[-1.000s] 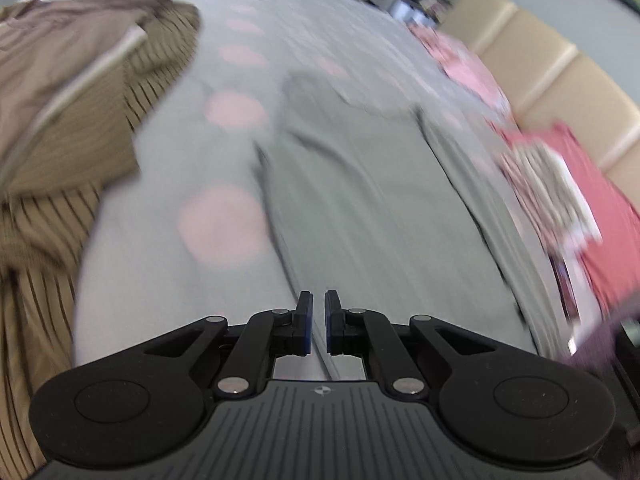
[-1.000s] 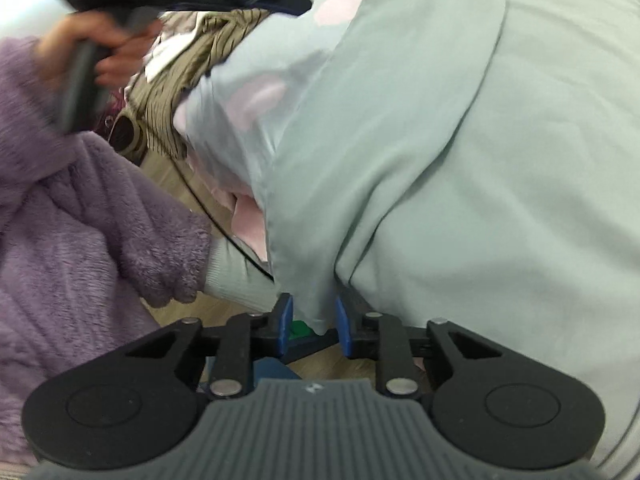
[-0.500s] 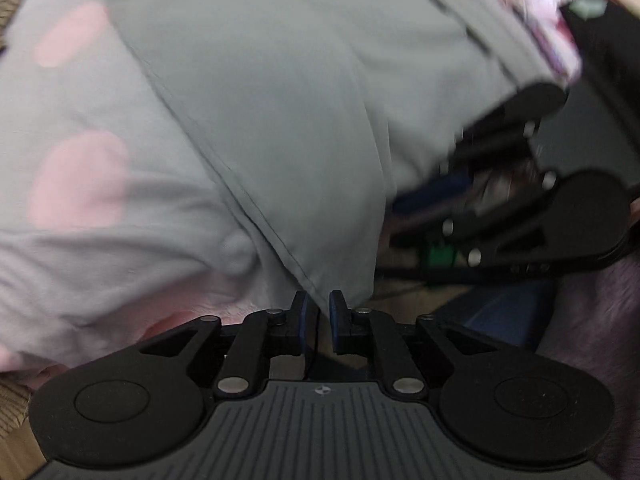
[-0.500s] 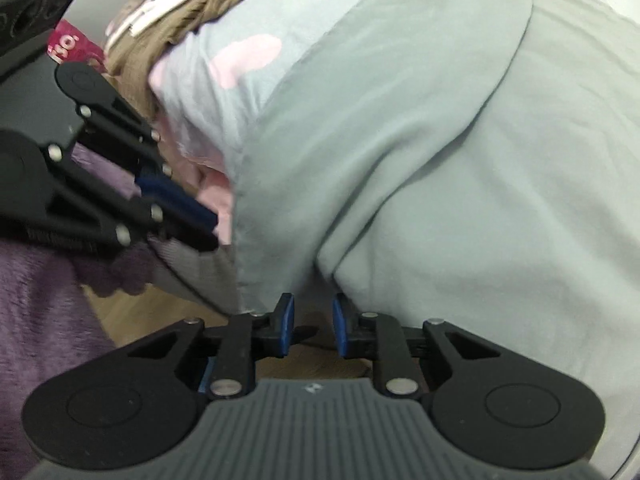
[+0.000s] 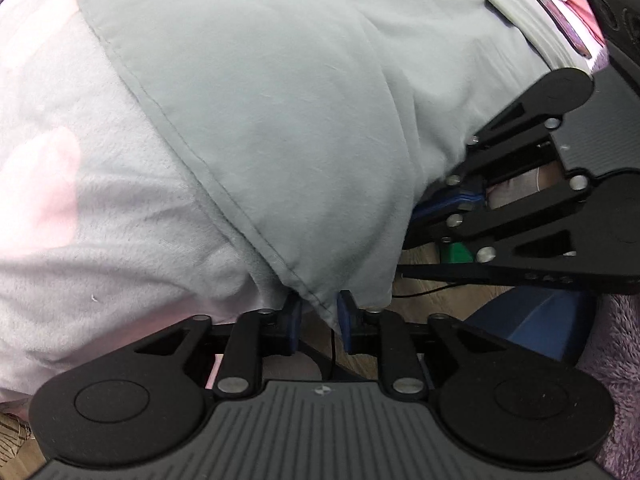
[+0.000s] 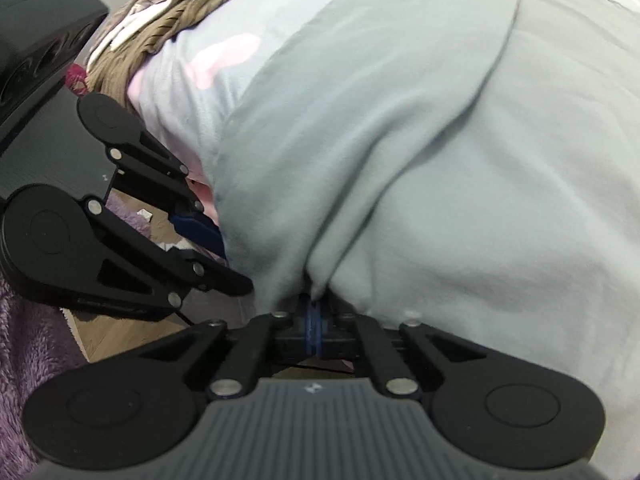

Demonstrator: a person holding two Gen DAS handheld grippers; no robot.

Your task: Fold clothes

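**Both tongs at the hem**

Left view: the grey garment (image 5: 280,100) hangs over the bed (image 5: 80,200) edge. The left tongs (image 5: 318,312) stand slightly apart, hem corner between them, not yet pinched; close fully before lifting.

Right view: the right tongs (image 6: 314,326) have just snapped together on the garment's (image 6: 400,160) edge. I'd lift both ends level, keeping the hem taut.
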